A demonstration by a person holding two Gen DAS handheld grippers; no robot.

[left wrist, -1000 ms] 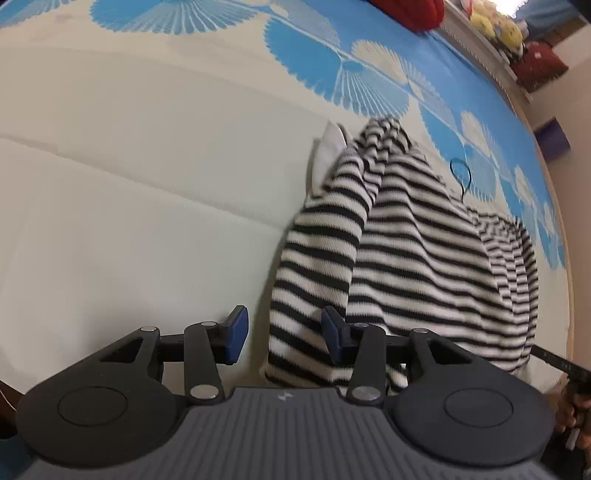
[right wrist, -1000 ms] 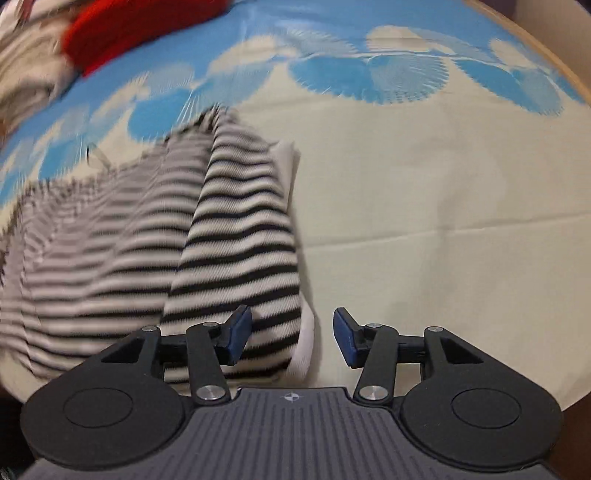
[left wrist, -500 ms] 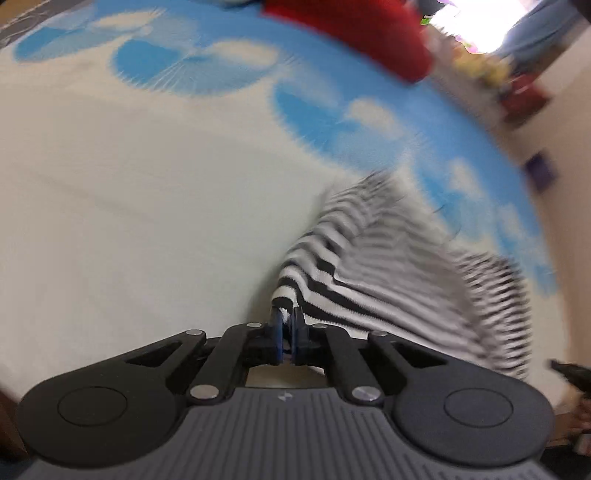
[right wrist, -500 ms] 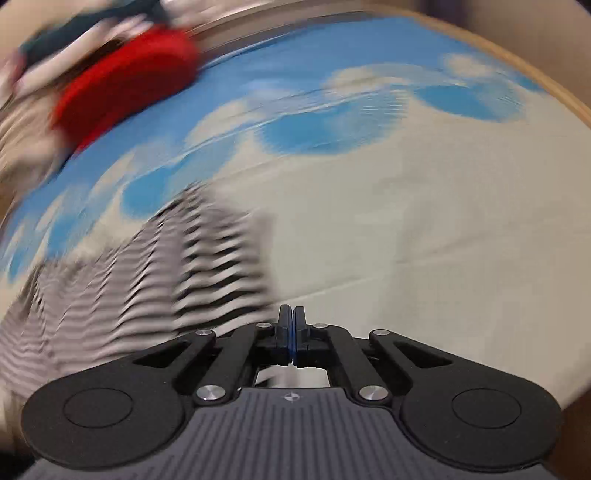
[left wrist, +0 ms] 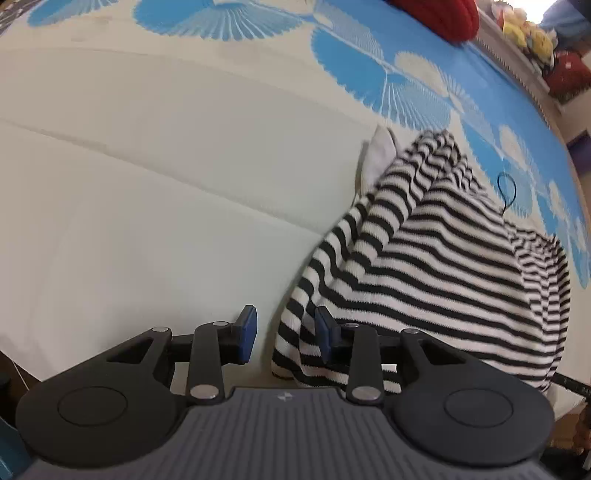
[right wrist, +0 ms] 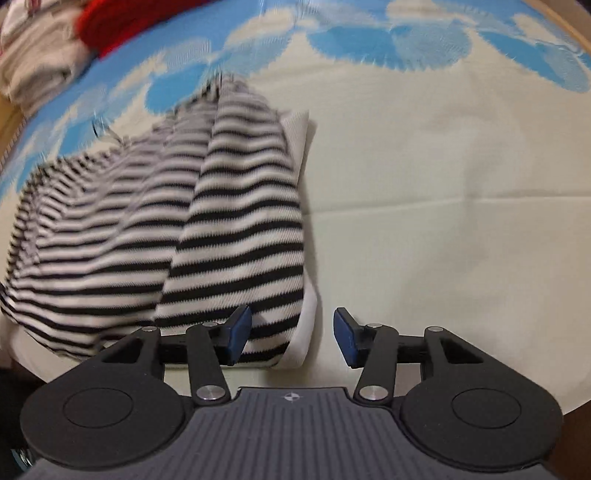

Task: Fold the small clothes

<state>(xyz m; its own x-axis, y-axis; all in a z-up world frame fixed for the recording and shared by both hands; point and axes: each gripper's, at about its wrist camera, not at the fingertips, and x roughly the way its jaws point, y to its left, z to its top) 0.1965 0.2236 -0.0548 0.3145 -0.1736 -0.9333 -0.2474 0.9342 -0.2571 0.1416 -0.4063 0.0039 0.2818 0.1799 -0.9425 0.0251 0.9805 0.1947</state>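
A black-and-white striped knit garment (left wrist: 424,266) lies bunched on the bed cover (left wrist: 147,166), with a white edge showing at its far corner. My left gripper (left wrist: 284,321) hovers over the garment's near left corner. Its jaws are opening and the striped edge lies between the pads, untouched. In the right wrist view the same garment (right wrist: 236,229) fills the left half. My right gripper (right wrist: 291,321) stands over its near right corner, jaws opening. The white hem sits between the pads, and no pad presses on it.
The bed cover (right wrist: 443,184) is cream with blue fan shapes further back. A red cushion-like thing (left wrist: 443,14) and soft toys (left wrist: 528,33) lie at the far edge. A black loop (left wrist: 506,188) rests beside the garment. Folded cloth (right wrist: 37,66) sits at the far left.
Half a second ago both grippers were shut and the views swung in blur. Both have opened again, and the garment lies about where it lay one second ago.
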